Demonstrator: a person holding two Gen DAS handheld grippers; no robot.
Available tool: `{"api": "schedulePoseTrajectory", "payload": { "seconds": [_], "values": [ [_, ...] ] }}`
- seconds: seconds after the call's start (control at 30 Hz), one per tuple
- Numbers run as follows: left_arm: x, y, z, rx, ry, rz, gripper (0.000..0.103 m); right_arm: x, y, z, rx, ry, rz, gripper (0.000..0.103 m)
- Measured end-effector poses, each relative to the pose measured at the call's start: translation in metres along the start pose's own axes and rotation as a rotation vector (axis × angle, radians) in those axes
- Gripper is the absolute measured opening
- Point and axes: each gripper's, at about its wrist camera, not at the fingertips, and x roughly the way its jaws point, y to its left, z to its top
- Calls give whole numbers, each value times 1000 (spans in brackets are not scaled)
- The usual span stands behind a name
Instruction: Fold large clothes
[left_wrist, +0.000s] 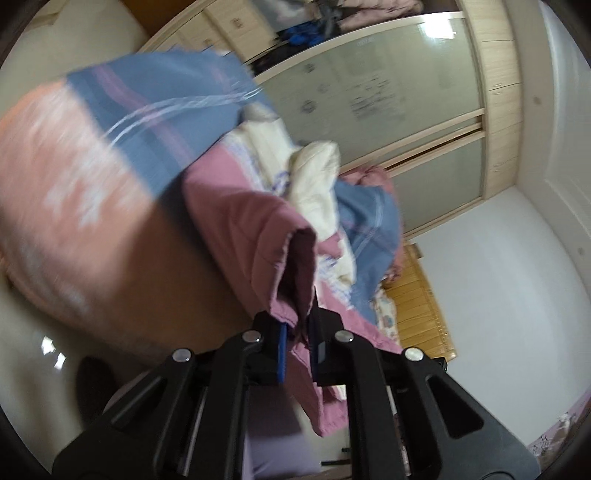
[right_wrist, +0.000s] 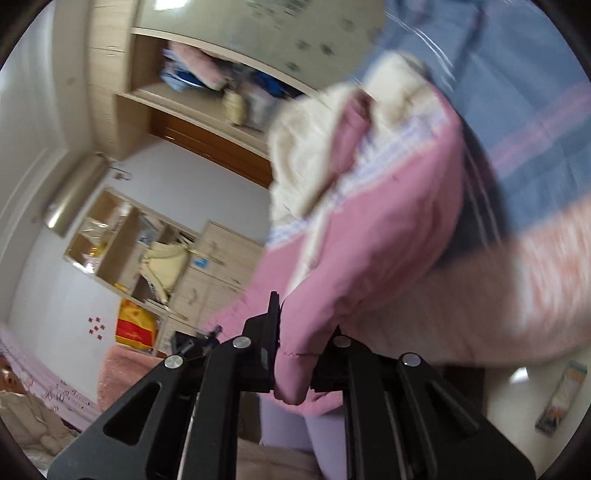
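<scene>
A padded pink garment (left_wrist: 243, 236) with a cream lining (left_wrist: 314, 177) and blue plaid panels (left_wrist: 162, 122) hangs lifted in front of both cameras, motion-blurred. In the left wrist view my left gripper (left_wrist: 297, 325) is shut on a pink hem of the garment, the cloth pinched between the black fingers. In the right wrist view my right gripper (right_wrist: 295, 332) is shut on another pink edge of the same garment (right_wrist: 369, 236), which bulges up and to the right. Its cream lining (right_wrist: 306, 155) shows at the top. The rest of the garment runs out of frame.
A wardrobe with frosted sliding doors (left_wrist: 388, 99) and an open shelf of clothes (right_wrist: 207, 77) stands behind. A wooden bed headboard (left_wrist: 417, 299) and white wall (left_wrist: 498, 280) lie to the right. A pink bedsheet (right_wrist: 44, 384), shelves (right_wrist: 122, 236) and an air conditioner (right_wrist: 74, 192) are at left.
</scene>
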Motion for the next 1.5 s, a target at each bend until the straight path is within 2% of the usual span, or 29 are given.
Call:
{"api": "schedulePoseTrajectory", "payload": {
  "seconds": [0.13, 0.23, 0.33, 0.43, 0.53, 0.63, 0.73, 0.8, 0.87, 0.93, 1.0, 1.03, 1.07, 1.1, 1.13, 1.17, 1.2, 1.23, 1.27, 1.3, 1.33, 1.37, 1.4, 1.47, 1.5],
  "values": [
    [8, -45, 49, 45, -89, -63, 9, 2, 34, 67, -87, -110, 37, 12],
    [32, -81, 97, 91, -130, -39, 9, 13, 41, 122, -102, -173, 39, 12],
    [71, -109, 148, 109, -133, 16, 9, 39, 36, 177, -74, -207, 17, 12],
    [127, -128, 201, 127, -115, 116, 9, 67, 16, 228, -22, -231, -19, 12],
    [175, -128, 247, 121, -101, 180, 10, 98, -18, 274, 48, -254, -58, 12],
    [232, -120, 286, 146, -69, 275, 10, 128, -58, 310, 123, -267, -111, 12],
    [292, -91, 314, 132, -32, 352, 10, 158, -103, 332, 191, -247, -184, 12],
    [326, -52, 316, 80, 1, 416, 12, 180, -147, 335, 283, -220, -226, 12],
    [347, -10, 309, 28, 37, 461, 14, 196, -178, 331, 319, -175, -265, 15],
    [356, 15, 302, -23, 45, 445, 17, 206, -202, 326, 342, -148, -249, 18],
    [347, 24, 298, -45, 22, 417, 24, 202, -207, 327, 349, -128, -199, 24],
    [338, 20, 299, -38, -2, 411, 27, 193, -200, 331, 319, -132, -204, 37],
    [326, 9, 303, -7, -44, 400, 31, 184, -190, 334, 280, -152, -232, 63],
    [315, -5, 306, 36, -85, 399, 39, 166, -173, 335, 214, -215, -294, 78],
    [301, -26, 308, 102, -142, 426, 44, 145, -155, 336, 153, -306, -380, 101],
    [286, -49, 306, 182, -220, 471, 69, 124, -133, 334, 78, -402, -436, 102],
    [272, -71, 302, 261, -305, 518, 87, 115, -117, 332, 14, -432, -444, 102],
    [258, -96, 292, 352, -387, 549, 87, 109, -97, 328, -56, -428, -446, 102],
    [250, -124, 283, 453, -417, 554, 87, 110, -76, 320, -129, -402, -448, 99],
    [249, -141, 273, 507, -399, 541, 85, 117, -59, 311, -190, -366, -455, 96],
    [253, -156, 261, 549, -361, 518, 76, 129, -40, 300, -263, -316, -474, 88],
    [266, -171, 244, 596, -286, 509, 68, 148, -21, 285, -347, -252, -497, 80],
    [283, -180, 230, 639, -212, 518, 61, 167, -9, 272, -408, -199, -508, 76],
    [319, -185, 198, 699, -56, 524, 50, 222, 12, 241, -508, -29, -515, 55],
    [341, -179, 180, 716, 27, 532, 44, 241, 13, 229, -524, 33, -513, 53]
  ]
}}
